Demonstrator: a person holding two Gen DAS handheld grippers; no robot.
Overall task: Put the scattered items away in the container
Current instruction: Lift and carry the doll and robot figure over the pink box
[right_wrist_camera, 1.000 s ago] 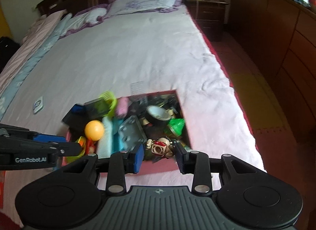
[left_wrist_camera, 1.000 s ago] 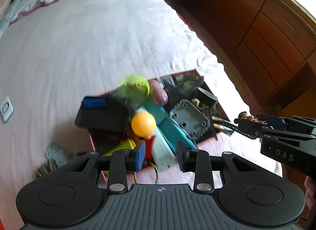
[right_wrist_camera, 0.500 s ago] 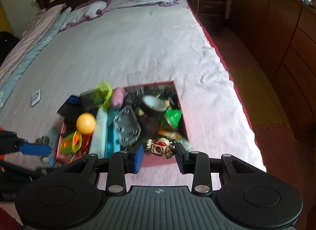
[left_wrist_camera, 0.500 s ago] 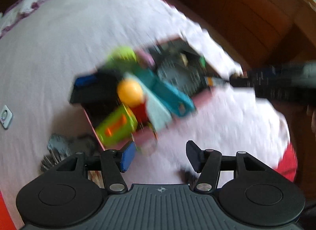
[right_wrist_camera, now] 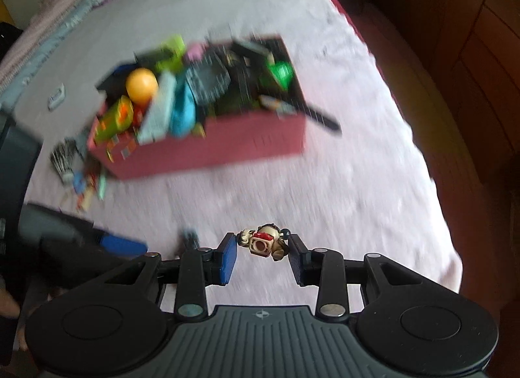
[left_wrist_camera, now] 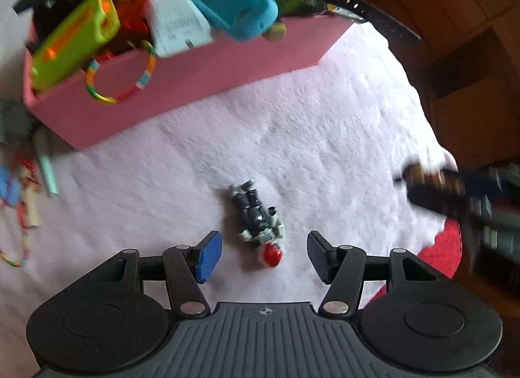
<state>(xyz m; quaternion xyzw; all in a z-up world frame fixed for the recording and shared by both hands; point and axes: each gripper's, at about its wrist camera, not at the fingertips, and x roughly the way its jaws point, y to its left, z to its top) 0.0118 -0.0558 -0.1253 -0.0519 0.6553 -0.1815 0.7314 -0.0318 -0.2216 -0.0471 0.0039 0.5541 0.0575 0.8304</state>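
Pink box overflowing with toys sits far; left gripper opening over a grey figure, right gripper clamping a tan figure.

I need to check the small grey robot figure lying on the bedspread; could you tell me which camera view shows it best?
The left wrist view: the grey robot figure lies sharp and whole between the opening, empty left gripper. The right wrist view shows only a blurred dark scrap of it.

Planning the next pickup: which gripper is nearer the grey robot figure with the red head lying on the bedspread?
Left. The left gripper brackets the grey robot figure, jaws opening. The right gripper is off to its side, holding a tan figure.
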